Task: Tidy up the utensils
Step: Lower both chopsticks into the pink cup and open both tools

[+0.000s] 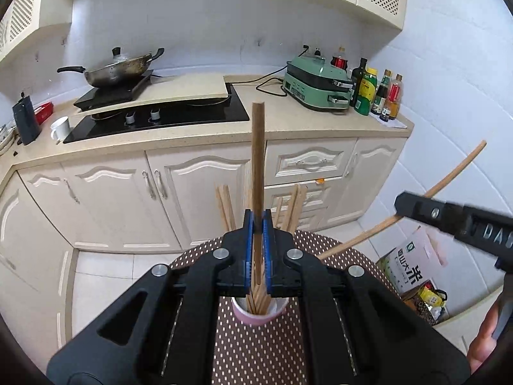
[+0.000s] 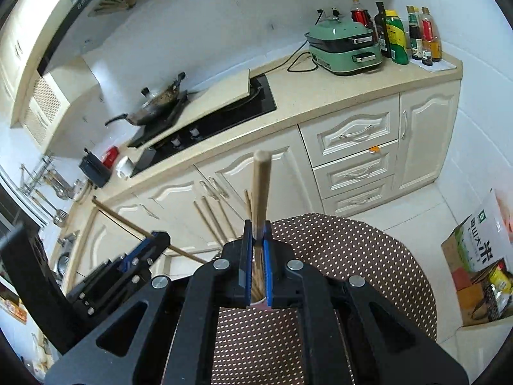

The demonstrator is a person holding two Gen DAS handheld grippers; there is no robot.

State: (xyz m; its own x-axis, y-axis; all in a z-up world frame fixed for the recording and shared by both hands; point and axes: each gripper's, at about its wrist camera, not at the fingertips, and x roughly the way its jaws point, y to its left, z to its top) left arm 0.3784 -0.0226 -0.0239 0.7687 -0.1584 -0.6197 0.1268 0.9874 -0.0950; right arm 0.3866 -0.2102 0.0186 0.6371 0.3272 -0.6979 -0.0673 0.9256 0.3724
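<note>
Left claw (image 1: 258, 221) is clamped on a brown stick (image 1: 258, 147) that stands upright, its lower end down in the pink cup (image 1: 259, 316). Right claw (image 2: 256, 231) is pinched shut on a paler stick (image 2: 261, 186) too, also rising straight up over that cup (image 2: 258, 304). The cup is packed with chopsticks (image 1: 226, 207), fanning out left and right above the rim. It sits on a brown dotted tablecloth (image 1: 256, 353). Behind, on the counter (image 1: 192, 131), a white mug (image 1: 61, 128) stands beside the black stove (image 1: 179, 114).
</note>
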